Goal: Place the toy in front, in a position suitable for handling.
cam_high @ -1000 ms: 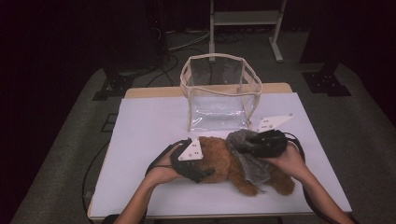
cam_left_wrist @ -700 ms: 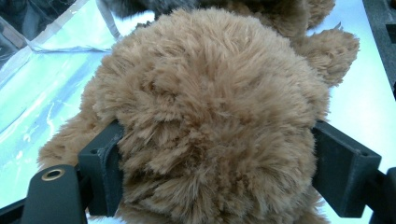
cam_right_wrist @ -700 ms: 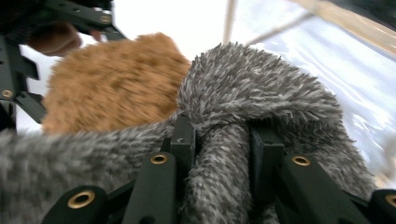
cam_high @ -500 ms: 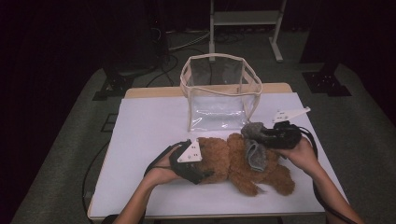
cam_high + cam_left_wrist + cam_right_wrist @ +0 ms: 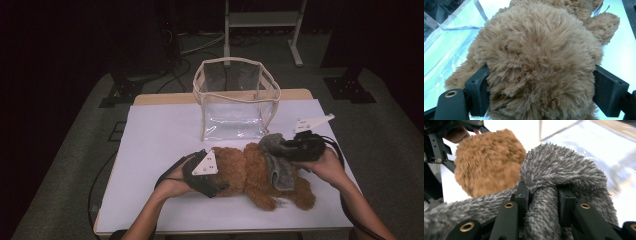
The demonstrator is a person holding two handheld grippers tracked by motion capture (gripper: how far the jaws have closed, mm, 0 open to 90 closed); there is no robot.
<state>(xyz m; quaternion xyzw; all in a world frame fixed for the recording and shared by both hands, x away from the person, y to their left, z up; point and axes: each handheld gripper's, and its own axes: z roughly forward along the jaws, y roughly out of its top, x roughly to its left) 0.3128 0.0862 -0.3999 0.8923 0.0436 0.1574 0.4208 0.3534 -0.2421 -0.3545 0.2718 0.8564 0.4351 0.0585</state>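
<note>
A brown plush bear (image 5: 247,172) lies on its side on the white table (image 5: 155,135), wearing a grey fluffy scarf (image 5: 278,165). My left gripper (image 5: 206,176) clamps the bear's head (image 5: 539,60), its jaws pressing into the fur from both sides. My right gripper (image 5: 292,148) is at the bear's far side, shut on a fold of the grey scarf (image 5: 556,170) and holding it lifted off the body. In the right gripper view (image 5: 542,195) the bear's head (image 5: 489,162) sits beyond the scarf, with the left gripper (image 5: 436,142) behind it.
A clear plastic bag with a cream rim (image 5: 235,97) stands open at the back centre of the table, just beyond the bear. The table's right edge (image 5: 345,160) is close to my right hand. A white metal stand (image 5: 262,20) is on the floor behind.
My right gripper has drawn the grey scarf rightward and slightly away from the bear's body. The left gripper keeps its hold on the head and has barely moved.
</note>
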